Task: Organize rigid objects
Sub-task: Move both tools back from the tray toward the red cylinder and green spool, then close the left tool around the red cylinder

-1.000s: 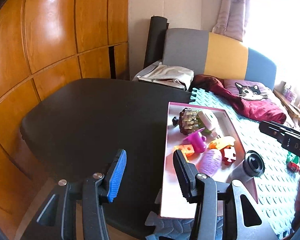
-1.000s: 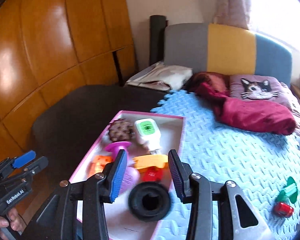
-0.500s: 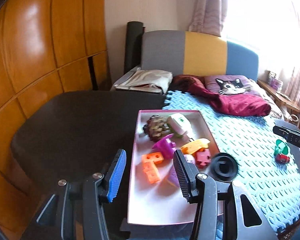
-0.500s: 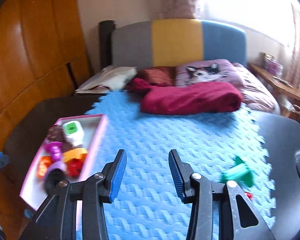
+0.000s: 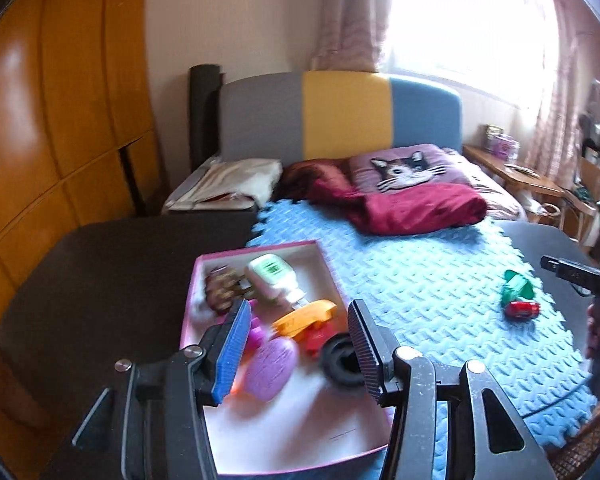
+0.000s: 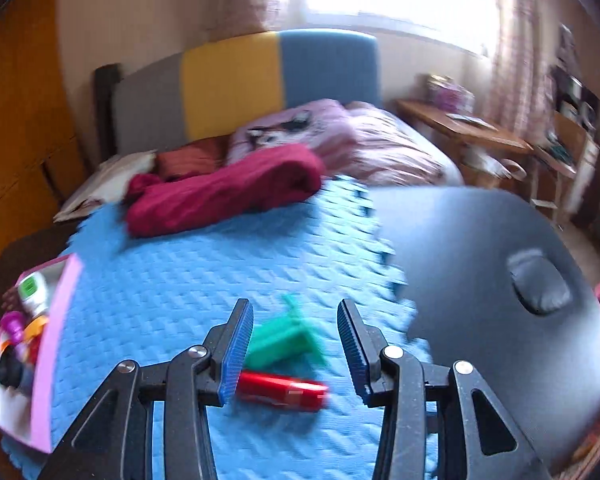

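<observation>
A: Where are the loose pieces?
B: A green block (image 6: 284, 342) and a red cylinder (image 6: 282, 390) lie touching on the blue foam mat (image 6: 188, 276), between the released, empty jaws of the right gripper (image 6: 296, 350).
A: And the left gripper (image 5: 298, 354)?
B: Also released and empty, above the pink tray (image 5: 260, 249); a black ring (image 5: 340, 364) lies at the tray's 3 o'clock edge.

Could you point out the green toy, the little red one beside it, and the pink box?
green toy (image 6: 284, 340), right wrist view, on its body.
red toy (image 6: 282, 391), right wrist view, mid-length.
pink box (image 5: 260, 249), left wrist view, far rim.
</observation>
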Motion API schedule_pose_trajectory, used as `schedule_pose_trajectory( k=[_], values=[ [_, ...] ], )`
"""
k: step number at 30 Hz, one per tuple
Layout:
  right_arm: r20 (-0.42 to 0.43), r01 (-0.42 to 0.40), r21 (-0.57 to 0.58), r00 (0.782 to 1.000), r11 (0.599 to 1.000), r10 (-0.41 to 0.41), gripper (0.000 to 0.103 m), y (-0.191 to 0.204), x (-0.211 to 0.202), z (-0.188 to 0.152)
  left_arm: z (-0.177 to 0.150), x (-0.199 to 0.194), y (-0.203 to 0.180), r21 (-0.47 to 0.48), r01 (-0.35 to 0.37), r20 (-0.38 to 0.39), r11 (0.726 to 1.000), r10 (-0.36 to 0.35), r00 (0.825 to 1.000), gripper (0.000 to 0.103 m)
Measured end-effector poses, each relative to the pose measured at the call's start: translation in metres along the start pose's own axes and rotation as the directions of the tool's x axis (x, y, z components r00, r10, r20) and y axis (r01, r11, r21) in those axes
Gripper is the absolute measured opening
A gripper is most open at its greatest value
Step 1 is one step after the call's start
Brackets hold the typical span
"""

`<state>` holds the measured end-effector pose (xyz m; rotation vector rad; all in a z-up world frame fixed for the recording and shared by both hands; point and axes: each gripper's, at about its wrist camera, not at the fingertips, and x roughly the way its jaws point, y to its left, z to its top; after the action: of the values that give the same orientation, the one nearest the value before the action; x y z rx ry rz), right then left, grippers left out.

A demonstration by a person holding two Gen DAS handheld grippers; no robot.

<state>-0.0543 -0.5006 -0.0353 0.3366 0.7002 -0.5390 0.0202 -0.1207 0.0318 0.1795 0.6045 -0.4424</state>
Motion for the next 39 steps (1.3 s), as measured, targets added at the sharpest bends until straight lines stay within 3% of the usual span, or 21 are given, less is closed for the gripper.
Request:
schedule_pose_trajectory(
  k=[6, 15, 19, 23, 27, 28, 31, 39],
  values=[
    [-0.030, 0.038, 0.224, 0.999, 0.974, -0.032, 0.044, -0.047, 0.005, -0.001, 0.011, 0.012, -0.051, 0.072, 0.101, -0.010, 0.992, -0.100, 0.995, 0.053],
    [-0.059, 0.008, 0.314, 0.998, 0.949, 0.011, 0.044, -0.061, 0.008, -0.005, 0.008, 0.056, -0.127, 0.155, 0.248, -0.134, 0.956, -0.229, 0.964, 0.054],
    [-0.049, 0.004, 0.345, 0.999, 0.939, 0.013, 0.044, -0.067, 0.007, -0.004, 0.004, 0.085, -0.160, 0.140, 0.351, -0.220, 0.926, -0.317, 0.923, 0.070],
    [-0.038, -0.009, 0.377, 0.999, 0.926, 0.026, 0.045, -0.072, 0.004, -0.005, 0.001, 0.116, -0.195, 0.095, 0.456, -0.320, 0.885, -0.406, 0.856, 0.072],
    [-0.020, -0.023, 0.398, 0.999, 0.917, 0.033, 0.049, -0.076, 0.001, -0.004, -0.003, 0.134, -0.229, 0.054, 0.515, -0.386, 0.856, -0.457, 0.801, 0.075],
    [-0.017, -0.027, 0.405, 0.999, 0.914, 0.037, 0.049, -0.078, 0.001, -0.005, -0.004, 0.137, -0.238, 0.057, 0.524, -0.395, 0.850, -0.463, 0.793, 0.077],
    [-0.009, -0.043, 0.430, 0.999, 0.902, 0.052, 0.049, -0.082, 0.000, -0.005, -0.006, 0.141, -0.262, 0.091, 0.527, -0.400, 0.845, -0.454, 0.796, 0.082],
    [0.004, -0.058, 0.485, 0.998, 0.873, 0.064, 0.050, -0.093, -0.001, -0.007, -0.007, 0.157, -0.291, 0.089, 0.531, -0.455, 0.842, -0.440, 0.774, 0.082]
  ],
)
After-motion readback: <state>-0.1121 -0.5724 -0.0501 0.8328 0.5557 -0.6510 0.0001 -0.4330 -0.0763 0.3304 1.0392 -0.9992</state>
